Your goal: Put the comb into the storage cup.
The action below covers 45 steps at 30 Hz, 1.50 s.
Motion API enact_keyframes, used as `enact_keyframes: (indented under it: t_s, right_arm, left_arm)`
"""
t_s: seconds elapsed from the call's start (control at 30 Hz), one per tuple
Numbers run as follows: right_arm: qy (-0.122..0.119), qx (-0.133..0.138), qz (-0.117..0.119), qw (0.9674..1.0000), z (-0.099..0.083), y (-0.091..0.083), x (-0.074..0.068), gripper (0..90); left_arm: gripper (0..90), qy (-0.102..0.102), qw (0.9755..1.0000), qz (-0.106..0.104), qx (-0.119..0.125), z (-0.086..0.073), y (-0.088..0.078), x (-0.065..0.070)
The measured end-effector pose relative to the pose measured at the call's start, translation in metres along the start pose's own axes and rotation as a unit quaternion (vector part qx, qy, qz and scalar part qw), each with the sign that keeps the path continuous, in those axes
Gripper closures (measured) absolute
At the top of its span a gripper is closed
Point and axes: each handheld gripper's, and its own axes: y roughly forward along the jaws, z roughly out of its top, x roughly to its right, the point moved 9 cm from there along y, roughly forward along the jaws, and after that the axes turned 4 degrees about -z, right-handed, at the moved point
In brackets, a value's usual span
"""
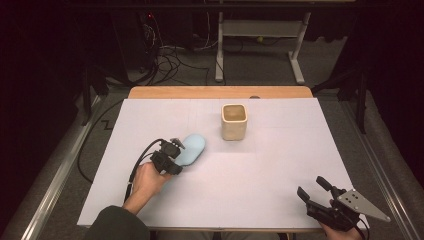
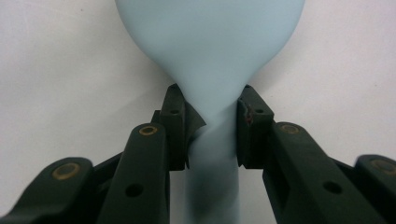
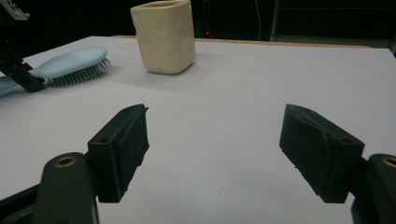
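A light blue hairbrush (image 1: 192,149) lies bristles down on the white table, left of centre. My left gripper (image 1: 172,152) is shut on its handle just below the head; in the left gripper view both pads (image 2: 177,126) press the narrow blue neck (image 2: 212,116). A cream square cup (image 1: 234,121) stands upright behind the brush, to its right. My right gripper (image 1: 312,189) sits low at the near right corner, jaws wide open with nothing between them (image 3: 215,149). The right gripper view has the brush (image 3: 70,63) at far left and the cup (image 3: 164,35) beyond.
The white sheet (image 1: 260,170) covers a wooden table whose far edge (image 1: 220,92) shows. Behind it is a dark floor with cables (image 1: 170,55) and a white desk frame (image 1: 260,45). A cable (image 1: 137,165) trails from the left gripper.
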Motion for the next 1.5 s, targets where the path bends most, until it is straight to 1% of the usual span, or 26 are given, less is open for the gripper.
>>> enact_keyframes:
  t_s: [0.13,0.33,0.5,0.57,0.77,0.97,1.1,1.3,1.5]
  right_arm:
    - [0.001,0.001,-0.001,1.0000,0.000,0.000,0.000,24.2]
    - [0.002,0.001,0.000,1.0000,0.000,0.000,0.000,24.2]
    - [0.004,0.000,-0.001,1.0000,0.000,0.000,0.001,24.2]
    - [0.005,-0.001,-0.001,1.0000,0.000,0.000,0.001,24.2]
    - [0.002,0.001,-0.002,1.0000,0.000,0.000,0.001,24.2]
    - [0.002,0.001,-0.002,1.0000,0.000,0.000,0.001,24.3]
    - [0.002,0.001,-0.002,1.0000,0.000,0.000,0.001,24.2]
    - [0.003,0.000,-0.002,1.0000,0.000,0.000,0.001,24.2]
    - [0.002,-0.001,-0.003,1.0000,0.000,0.001,0.001,24.1]
  left_arm:
    - [69.6,0.006,1.0000,0.002,0.004,0.000,-0.001,0.000]
    - [69.7,0.009,0.9999,0.001,0.014,0.000,-0.002,0.000]
    - [69.7,0.013,0.9996,-0.005,0.025,0.000,-0.007,0.001]
    - [69.8,0.011,0.9993,-0.009,0.033,0.000,-0.009,0.002]
    - [69.7,0.020,0.9983,-0.019,0.051,-0.001,-0.016,0.006]
    - [69.7,0.024,0.9964,-0.034,0.074,0.001,-0.024,0.012]
    - [69.8,0.033,0.9942,-0.049,0.090,0.001,-0.029,0.020]
    - [69.8,0.039,0.9913,-0.069,0.106,0.003,-0.033,0.028]
    - [69.7,0.045,0.9894,-0.071,0.118,0.002,-0.037,0.031]
